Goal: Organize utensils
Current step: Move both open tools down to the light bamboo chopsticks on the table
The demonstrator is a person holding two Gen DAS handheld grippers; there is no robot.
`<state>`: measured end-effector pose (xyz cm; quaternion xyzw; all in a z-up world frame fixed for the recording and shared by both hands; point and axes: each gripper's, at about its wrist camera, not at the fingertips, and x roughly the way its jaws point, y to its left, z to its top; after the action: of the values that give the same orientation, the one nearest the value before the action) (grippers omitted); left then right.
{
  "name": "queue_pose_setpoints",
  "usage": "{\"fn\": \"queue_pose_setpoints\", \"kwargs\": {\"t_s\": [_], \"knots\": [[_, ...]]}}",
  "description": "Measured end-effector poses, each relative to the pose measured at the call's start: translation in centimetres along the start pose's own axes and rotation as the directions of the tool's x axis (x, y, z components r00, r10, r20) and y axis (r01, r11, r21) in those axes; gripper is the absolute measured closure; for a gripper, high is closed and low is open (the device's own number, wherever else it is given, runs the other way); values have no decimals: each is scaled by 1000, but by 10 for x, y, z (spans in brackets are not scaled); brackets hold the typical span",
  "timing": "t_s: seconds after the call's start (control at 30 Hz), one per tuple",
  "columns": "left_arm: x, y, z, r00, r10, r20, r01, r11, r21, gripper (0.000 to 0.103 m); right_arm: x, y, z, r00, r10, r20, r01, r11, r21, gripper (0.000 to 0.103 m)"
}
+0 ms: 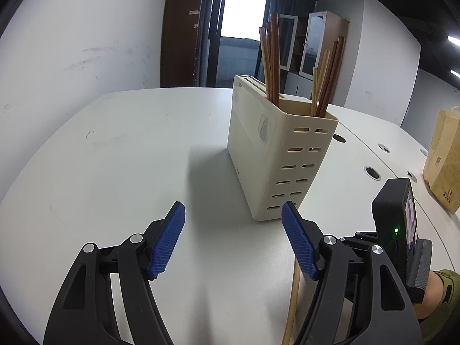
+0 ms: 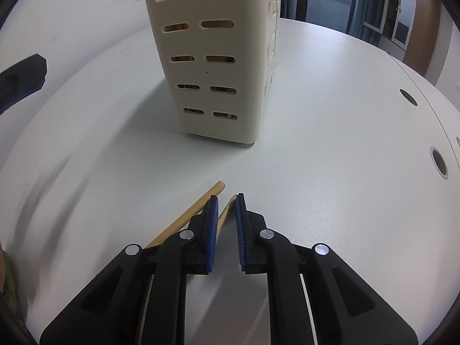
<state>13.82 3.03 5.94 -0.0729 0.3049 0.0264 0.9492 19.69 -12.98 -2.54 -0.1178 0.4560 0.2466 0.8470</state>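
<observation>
Matt plastic, bare wood, ribbed rubber

Cream utensil holder [image 1: 258, 155] of smooth matt plastic with slotted end wall; chopsticks [image 1: 271, 57] inside of brown and pale wood, dull finish; loose chopstick [image 2: 184, 218] of pale bamboo-like wood; white table [image 1: 115, 158] smooth, matt, faintly scuffed; gripper pads [image 1: 168, 241] of blue ribbed rubbery material on black matt plastic arms with shiny metal pins; paper bag [image 1: 444, 169] of matt brown kraft.

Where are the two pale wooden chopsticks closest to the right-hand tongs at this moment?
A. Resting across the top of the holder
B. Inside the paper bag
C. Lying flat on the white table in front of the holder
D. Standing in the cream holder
C: the pale chopsticks lie flat on the white table, at the right tongs, in front of the cream holder.
</observation>
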Motion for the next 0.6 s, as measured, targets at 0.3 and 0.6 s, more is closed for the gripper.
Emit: {"fn": "queue_pose_setpoints", "kwargs": {"t_s": [0.3,0.6], "knots": [[4,-2,-3,999,-13,-38,14,1000,17,33,-4,-3,4,1000,4,-7,-4,1000,13,97],[21,-10,-9,988,-80,-128,86,995,41,34,-9,-17,2,1000,8,-15,-7,999,52,97]]}}
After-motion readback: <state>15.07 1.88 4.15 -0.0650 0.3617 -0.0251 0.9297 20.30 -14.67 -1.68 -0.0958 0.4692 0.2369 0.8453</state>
